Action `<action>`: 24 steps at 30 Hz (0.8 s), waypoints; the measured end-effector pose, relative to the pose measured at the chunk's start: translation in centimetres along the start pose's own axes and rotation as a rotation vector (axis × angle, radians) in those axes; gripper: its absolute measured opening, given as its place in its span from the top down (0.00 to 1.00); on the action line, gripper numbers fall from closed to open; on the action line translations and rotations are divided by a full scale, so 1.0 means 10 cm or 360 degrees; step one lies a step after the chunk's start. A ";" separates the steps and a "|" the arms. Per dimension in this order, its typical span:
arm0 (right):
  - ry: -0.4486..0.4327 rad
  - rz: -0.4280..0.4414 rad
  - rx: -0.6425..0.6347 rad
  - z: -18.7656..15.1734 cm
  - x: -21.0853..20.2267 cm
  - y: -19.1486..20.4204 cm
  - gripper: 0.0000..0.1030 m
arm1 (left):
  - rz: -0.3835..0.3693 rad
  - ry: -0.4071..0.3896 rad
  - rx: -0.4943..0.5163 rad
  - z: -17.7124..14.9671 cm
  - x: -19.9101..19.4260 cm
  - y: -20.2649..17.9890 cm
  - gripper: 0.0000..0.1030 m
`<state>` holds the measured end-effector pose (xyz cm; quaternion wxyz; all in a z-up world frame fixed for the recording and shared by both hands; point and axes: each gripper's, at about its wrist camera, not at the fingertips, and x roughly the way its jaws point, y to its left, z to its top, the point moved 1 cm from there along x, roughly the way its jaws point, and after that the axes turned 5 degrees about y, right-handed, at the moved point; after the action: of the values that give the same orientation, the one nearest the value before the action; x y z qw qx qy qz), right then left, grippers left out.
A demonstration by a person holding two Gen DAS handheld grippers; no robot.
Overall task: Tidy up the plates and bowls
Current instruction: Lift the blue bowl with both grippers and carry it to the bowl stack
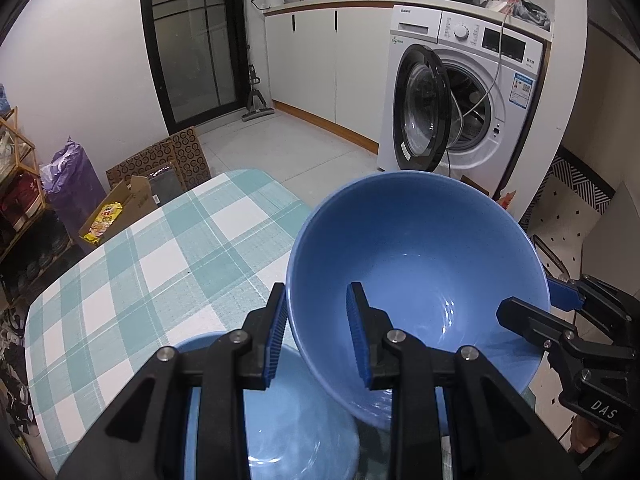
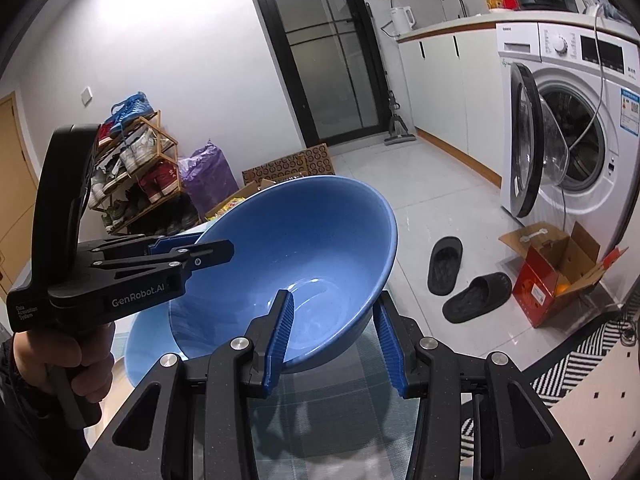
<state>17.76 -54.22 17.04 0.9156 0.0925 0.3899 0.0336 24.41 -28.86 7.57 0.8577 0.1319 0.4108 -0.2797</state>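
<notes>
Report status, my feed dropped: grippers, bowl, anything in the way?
Left gripper and right gripper both clamped on raised blue bowl, opposite rims. Second blue bowl directly beneath on checked table. Nothing else close.

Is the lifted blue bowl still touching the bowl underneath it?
Cannot tell. In the left wrist view the lifted bowl overlaps the lower bowl, and the left gripper hides where they would meet.

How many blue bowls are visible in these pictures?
2. The upper blue bowl is held at its rim by both grippers; the lower blue bowl sits beneath it on the checked table. More may be hidden.
</notes>
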 end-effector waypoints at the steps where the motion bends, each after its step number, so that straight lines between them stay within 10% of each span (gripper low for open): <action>1: -0.0007 0.0004 -0.0006 0.00 -0.02 0.02 0.58 | 0.0004 -0.0007 -0.0003 -0.01 -0.03 0.01 0.73; 24: -0.0089 0.0183 -0.0170 -0.04 -0.23 0.50 0.58 | 0.0095 -0.0100 -0.0114 -0.33 -0.55 0.36 0.73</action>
<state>15.94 -49.53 19.34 0.9264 0.0666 0.3558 0.1041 21.67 -22.46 9.76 0.8823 0.1045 0.3893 -0.2430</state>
